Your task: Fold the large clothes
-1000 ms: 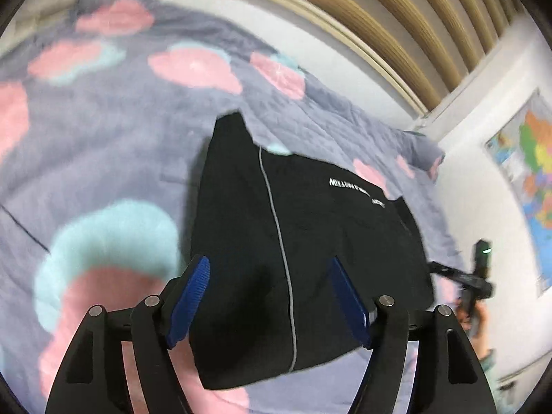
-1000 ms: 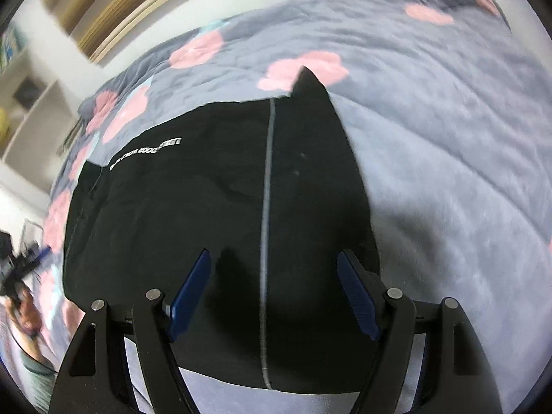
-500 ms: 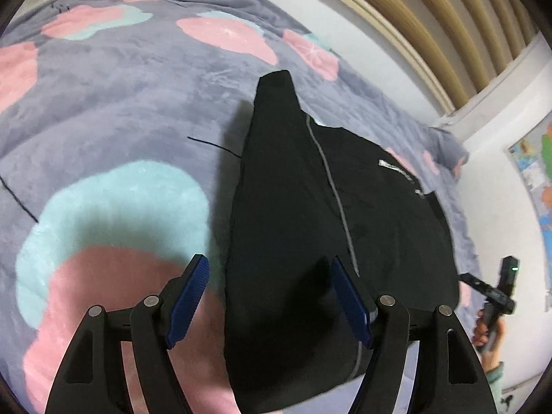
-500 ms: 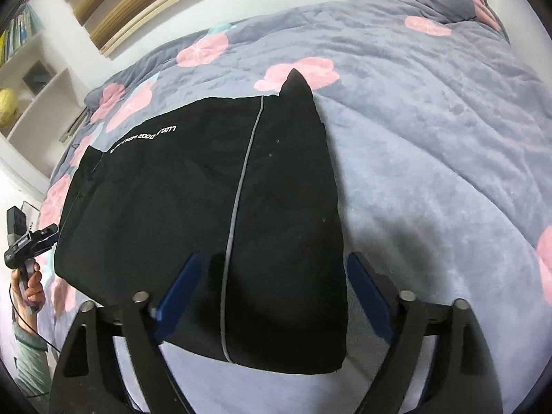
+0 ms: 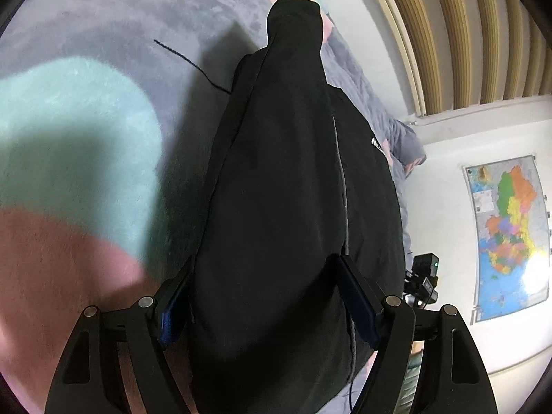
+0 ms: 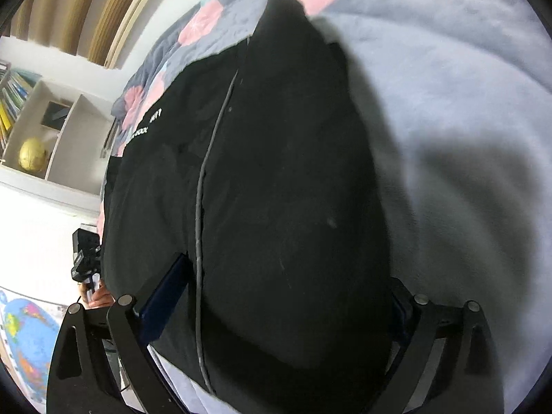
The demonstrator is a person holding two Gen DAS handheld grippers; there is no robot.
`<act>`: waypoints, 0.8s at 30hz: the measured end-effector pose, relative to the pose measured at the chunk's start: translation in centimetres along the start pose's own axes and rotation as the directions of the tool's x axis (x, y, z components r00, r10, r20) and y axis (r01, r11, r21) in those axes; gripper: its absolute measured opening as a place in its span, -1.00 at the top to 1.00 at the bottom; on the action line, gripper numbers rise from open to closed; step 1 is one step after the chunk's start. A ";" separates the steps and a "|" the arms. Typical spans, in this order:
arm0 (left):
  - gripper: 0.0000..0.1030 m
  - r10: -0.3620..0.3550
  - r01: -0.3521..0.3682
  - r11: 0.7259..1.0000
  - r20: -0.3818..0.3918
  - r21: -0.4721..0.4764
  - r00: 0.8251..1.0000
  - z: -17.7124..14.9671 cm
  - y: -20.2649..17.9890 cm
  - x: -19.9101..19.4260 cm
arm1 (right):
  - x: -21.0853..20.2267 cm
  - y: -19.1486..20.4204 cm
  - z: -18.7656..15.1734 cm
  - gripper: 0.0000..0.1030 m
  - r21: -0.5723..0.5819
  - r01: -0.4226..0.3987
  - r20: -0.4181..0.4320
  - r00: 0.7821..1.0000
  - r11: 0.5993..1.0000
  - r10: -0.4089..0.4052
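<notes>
Now | both hand-held grippers (left (image 5: 265, 296), right (image 6: 279, 307)) spread wide | straddling black garment (image 5: 293, 179)

Black garment (image 5: 286, 189) filling frame centre between the spread fingers, bare bed (image 5: 86, 138) at left, wall (image 5: 445, 186) at right

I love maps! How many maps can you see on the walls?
1, it seems. In the left wrist view the map hangs on the white wall at the far right. The colourful map at the bottom left of the right wrist view is probably the same one. Others may be out of view.
</notes>
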State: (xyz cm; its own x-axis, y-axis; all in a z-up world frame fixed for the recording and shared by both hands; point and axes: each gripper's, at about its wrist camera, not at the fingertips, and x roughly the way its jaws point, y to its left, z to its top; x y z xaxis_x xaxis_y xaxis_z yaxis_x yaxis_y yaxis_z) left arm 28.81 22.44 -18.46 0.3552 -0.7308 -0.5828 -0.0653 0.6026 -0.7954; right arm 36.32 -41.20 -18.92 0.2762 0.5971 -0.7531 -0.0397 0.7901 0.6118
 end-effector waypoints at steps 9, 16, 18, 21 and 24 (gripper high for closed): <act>-0.54 -0.003 0.003 1.000 -0.033 0.002 0.999 0.6 -0.6 1.7 | 2.0 0.8 0.8 -0.94 -0.028 0.017 -0.033 0.999 0.999 -0.018; -0.01 0.109 -0.113 0.988 0.043 0.107 0.993 -0.1 -3.4 1.8 | 1.5 1.8 0.0 -0.59 -0.052 0.048 0.007 0.999 0.997 -0.048; 0.22 0.172 -0.180 0.973 0.069 0.142 0.983 -0.5 -4.9 1.8 | 0.9 2.6 -0.4 -0.39 -0.064 0.072 0.031 0.997 0.995 -0.070; 0.37 0.195 -0.218 0.956 0.133 0.195 0.972 -1.3 -7.3 0.9 | -0.5 4.4 -1.2 -0.07 -0.111 0.137 0.080 0.989 0.984 -0.128; 0.43 0.156 -0.205 0.946 0.201 0.252 0.967 -2.6 -9.9 -0.8 | -2.1 7.2 -2.4 0.05 -0.186 0.208 0.141 0.973 0.960 -0.183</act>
State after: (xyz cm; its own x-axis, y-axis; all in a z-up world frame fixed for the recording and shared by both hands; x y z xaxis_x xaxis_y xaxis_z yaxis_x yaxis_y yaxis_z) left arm 26.77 16.24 -10.55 0.5208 -0.5483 -0.6543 0.1005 0.8005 -0.5909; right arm 33.10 -36.43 -13.47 0.4118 0.4166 -0.8105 -0.1593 0.9086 0.3861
